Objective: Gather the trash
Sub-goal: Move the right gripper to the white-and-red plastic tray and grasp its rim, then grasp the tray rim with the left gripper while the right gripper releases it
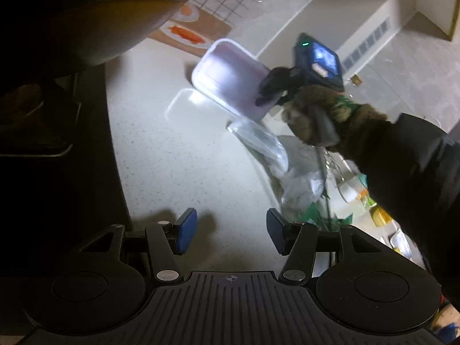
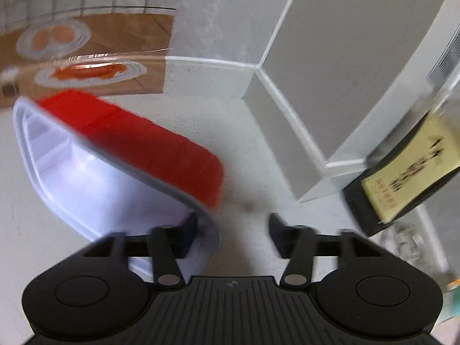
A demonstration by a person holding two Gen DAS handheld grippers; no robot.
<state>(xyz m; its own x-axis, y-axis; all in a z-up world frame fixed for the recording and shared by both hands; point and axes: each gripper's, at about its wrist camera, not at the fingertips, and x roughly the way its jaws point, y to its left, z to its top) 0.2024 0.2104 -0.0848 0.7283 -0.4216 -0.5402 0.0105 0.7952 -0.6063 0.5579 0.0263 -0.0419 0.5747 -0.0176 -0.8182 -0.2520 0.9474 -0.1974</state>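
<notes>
A takeaway tray, white inside and red outside, hangs tilted above the white counter. Its rim lies against the left finger of my right gripper, whose jaws stand wide apart. In the left wrist view the same tray shows white, with the right gripper at its lower right edge. My left gripper is open and empty, low over the counter. A crumpled clear plastic bag lies at the counter's right edge.
A wooden placemat with plates of orange food lies at the back. A black-framed yellow sign stands at the right. A dark pan-like thing hangs at upper left over a black stove. Mixed trash sits below the counter's edge.
</notes>
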